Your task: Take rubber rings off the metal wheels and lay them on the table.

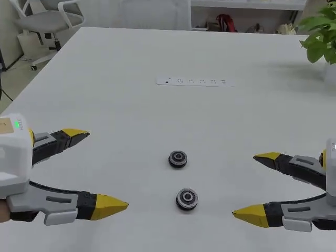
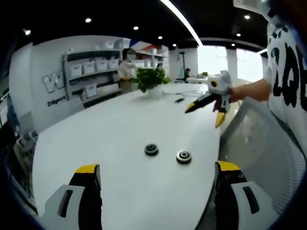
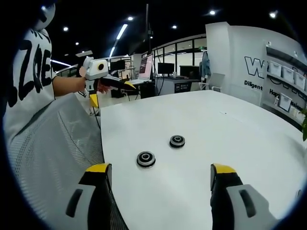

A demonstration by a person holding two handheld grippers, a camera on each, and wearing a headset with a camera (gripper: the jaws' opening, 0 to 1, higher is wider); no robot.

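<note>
Two small metal wheels with black rubber rings lie flat on the white table: the farther wheel (image 1: 177, 159) and the nearer wheel (image 1: 186, 199). In the left gripper view they are the wheel (image 2: 151, 150) and the wheel (image 2: 183, 156); in the right gripper view, the wheel (image 3: 177, 141) and the wheel (image 3: 146, 159). My left gripper (image 1: 107, 170) is open at the left, well apart from the wheels, yellow tips pointing right. My right gripper (image 1: 251, 185) is open at the right, tips pointing left. Nothing is between either pair of jaws.
A white power strip (image 1: 194, 81) lies flat farther back on the table (image 1: 131, 68). A potted plant (image 1: 320, 37) stands at the far right. An office chair (image 1: 44, 21) sits beyond the far left corner. People stand by shelves in the left gripper view.
</note>
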